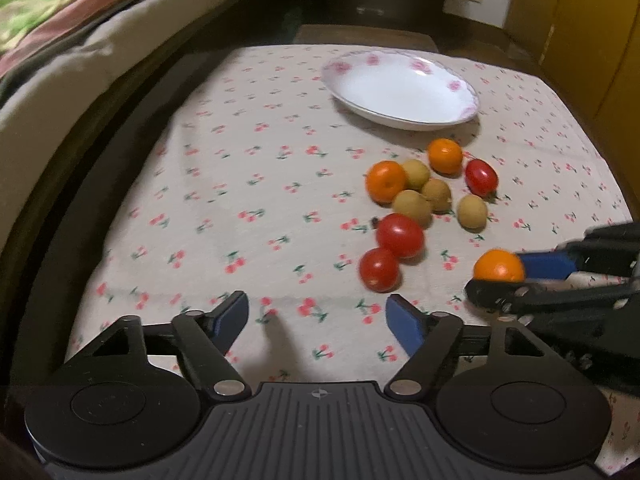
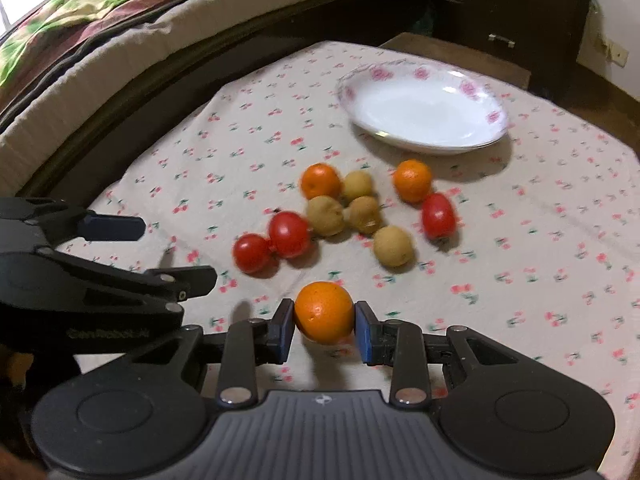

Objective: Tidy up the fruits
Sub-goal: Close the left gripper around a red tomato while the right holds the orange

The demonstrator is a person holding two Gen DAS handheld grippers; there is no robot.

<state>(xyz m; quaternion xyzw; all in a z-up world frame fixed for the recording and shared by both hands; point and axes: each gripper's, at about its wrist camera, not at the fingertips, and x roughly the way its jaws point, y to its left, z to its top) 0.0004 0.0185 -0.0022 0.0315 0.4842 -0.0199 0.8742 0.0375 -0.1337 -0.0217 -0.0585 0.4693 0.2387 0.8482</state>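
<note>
My right gripper (image 2: 324,322) is shut on a small orange (image 2: 324,310) just above the cherry-print cloth; the same orange (image 1: 499,266) shows at the right of the left wrist view, between the right gripper's (image 1: 504,280) blue pads. My left gripper (image 1: 316,308) is open over bare cloth with nothing between its fingers, near two red tomatoes (image 1: 390,254). Beyond lie two more oranges (image 2: 320,180) (image 2: 412,180), a third tomato (image 2: 438,216) and several tan round fruits (image 2: 360,212). A white plate with pink flowers (image 2: 494,116) stands empty at the back.
The table's cloth (image 1: 240,184) ends at a dark bed frame on the left, with a mattress and a colourful blanket (image 2: 100,4) behind it. A dark drawer cabinet (image 2: 504,12) stands past the far edge. My left gripper (image 2: 168,252) reaches in from the left of the right wrist view.
</note>
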